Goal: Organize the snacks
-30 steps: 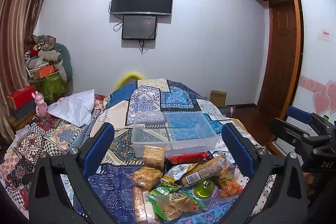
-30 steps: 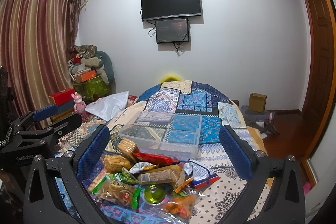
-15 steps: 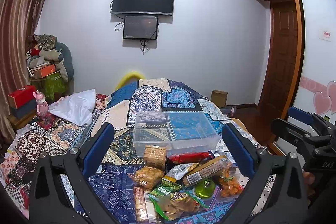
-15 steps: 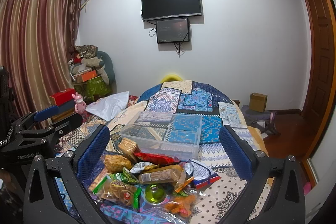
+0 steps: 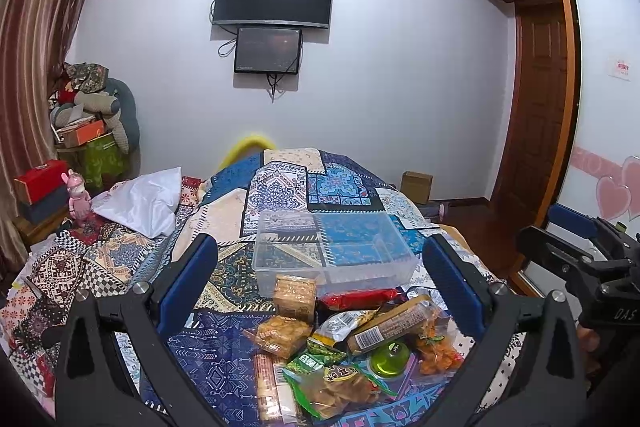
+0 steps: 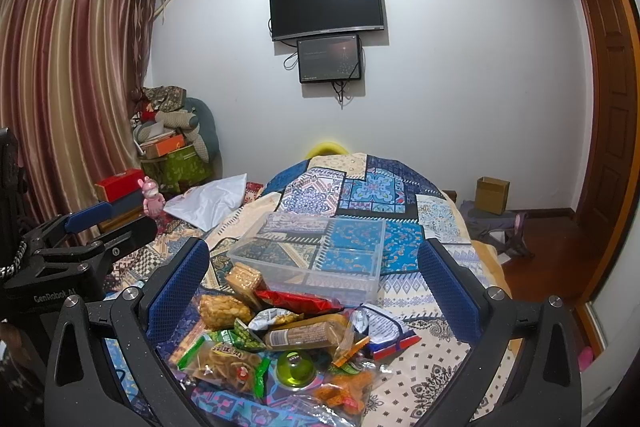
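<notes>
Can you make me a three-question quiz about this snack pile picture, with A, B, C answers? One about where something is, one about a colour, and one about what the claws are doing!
1. Where is the clear plastic box?
A. On the bed just behind the snack pile
B. On the floor by the door
C. Under the TV on a shelf

2. What colour is the round jelly cup in the pile?
A. Pink
B. Green
C. White

3. What are the left claw and the right claw doing?
A. Both squeezing a snack
B. One is holding the box
C. Both open and holding nothing

Answers:
1. A, the box sits on the patterned quilt, with the snacks heaped in front of it.
2. B, it shines green among the packets.
3. C, each claw's blue fingers stand wide apart with nothing between them.
</notes>
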`<state>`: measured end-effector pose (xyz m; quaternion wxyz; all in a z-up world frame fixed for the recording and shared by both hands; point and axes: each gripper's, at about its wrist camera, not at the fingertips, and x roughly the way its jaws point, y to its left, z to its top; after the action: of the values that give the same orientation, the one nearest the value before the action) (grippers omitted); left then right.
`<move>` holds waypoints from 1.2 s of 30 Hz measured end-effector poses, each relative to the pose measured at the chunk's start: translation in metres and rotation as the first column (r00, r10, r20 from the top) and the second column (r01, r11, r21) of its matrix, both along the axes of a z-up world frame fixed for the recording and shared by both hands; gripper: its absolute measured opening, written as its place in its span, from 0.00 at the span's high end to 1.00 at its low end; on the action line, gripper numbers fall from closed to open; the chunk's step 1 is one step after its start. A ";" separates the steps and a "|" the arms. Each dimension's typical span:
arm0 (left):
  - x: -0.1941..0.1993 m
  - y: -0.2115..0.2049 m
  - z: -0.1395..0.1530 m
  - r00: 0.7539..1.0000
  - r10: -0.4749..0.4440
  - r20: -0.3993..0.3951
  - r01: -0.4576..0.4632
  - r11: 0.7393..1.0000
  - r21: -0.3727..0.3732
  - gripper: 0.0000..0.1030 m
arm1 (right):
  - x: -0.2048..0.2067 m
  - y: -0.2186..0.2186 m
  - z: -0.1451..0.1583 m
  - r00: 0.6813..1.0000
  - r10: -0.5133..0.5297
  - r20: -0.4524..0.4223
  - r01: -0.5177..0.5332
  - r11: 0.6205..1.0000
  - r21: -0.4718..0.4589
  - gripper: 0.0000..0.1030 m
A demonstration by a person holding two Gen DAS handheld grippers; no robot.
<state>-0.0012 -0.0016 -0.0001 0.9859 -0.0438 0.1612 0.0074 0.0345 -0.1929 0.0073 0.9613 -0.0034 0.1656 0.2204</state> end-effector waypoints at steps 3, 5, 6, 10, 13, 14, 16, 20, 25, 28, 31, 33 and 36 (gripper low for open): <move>0.000 0.000 0.000 1.000 0.001 0.002 -0.001 1.000 0.000 0.00 | 0.001 0.000 -0.001 1.000 0.000 -0.001 0.000 1.000 -0.001 0.00; 0.000 0.000 0.000 1.000 0.001 0.002 -0.001 1.000 0.000 0.00 | 0.001 0.000 0.000 1.000 0.001 -0.002 -0.001 1.000 0.000 0.00; 0.000 0.000 0.000 1.000 0.001 0.002 -0.001 1.000 0.000 0.00 | 0.001 0.001 -0.001 1.000 0.001 -0.002 -0.001 1.000 0.000 0.00; 0.001 0.000 -0.001 1.000 0.002 0.002 -0.002 1.000 0.006 0.00 | 0.001 0.001 -0.002 1.000 0.000 -0.007 0.000 1.000 0.000 0.00; 0.002 -0.001 -0.002 1.000 0.001 0.001 -0.001 1.000 0.009 0.00 | 0.003 0.001 -0.004 1.000 -0.003 -0.014 0.003 1.000 0.002 0.00; 0.003 -0.001 -0.003 1.000 0.000 0.000 0.000 1.000 0.009 0.00 | 0.004 0.000 -0.005 1.000 -0.004 -0.017 0.004 1.000 0.002 0.00; 0.005 0.000 -0.005 1.000 -0.002 -0.007 0.002 1.000 0.012 0.00 | 0.006 0.000 -0.007 1.000 -0.007 -0.024 0.007 1.000 0.001 0.00; 0.015 0.004 -0.015 0.999 0.004 -0.044 -0.004 1.000 0.013 0.00 | 0.014 -0.003 -0.013 0.999 -0.019 -0.051 0.018 1.000 -0.010 0.00; 0.038 0.015 -0.038 0.989 -0.010 -0.148 0.008 1.000 -0.011 0.00 | 0.030 -0.005 -0.028 0.993 -0.030 -0.112 0.025 0.999 -0.048 0.00; 0.054 0.023 -0.058 0.974 -0.002 -0.227 -0.004 1.000 -0.026 0.00 | 0.042 -0.006 -0.039 0.986 -0.041 -0.160 0.028 0.996 -0.081 0.00; 0.067 0.030 -0.081 0.953 0.010 -0.302 -0.020 0.999 -0.029 0.00 | 0.053 -0.006 -0.055 0.976 -0.051 -0.212 0.027 0.993 -0.116 0.00; 0.075 0.032 -0.094 0.939 0.012 -0.343 -0.023 0.999 -0.029 0.00 | 0.059 -0.007 -0.064 0.967 -0.051 -0.248 0.020 0.992 -0.128 0.00; 0.083 0.036 -0.111 0.921 0.016 -0.390 -0.031 0.999 -0.032 0.00 | 0.068 -0.009 -0.081 0.947 -0.042 -0.317 0.002 0.992 -0.127 0.00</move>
<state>0.0821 0.0342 -0.1112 0.9330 -0.0619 0.3535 0.0249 0.1029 -0.2022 -0.0739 0.9221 -0.0263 0.3325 0.1964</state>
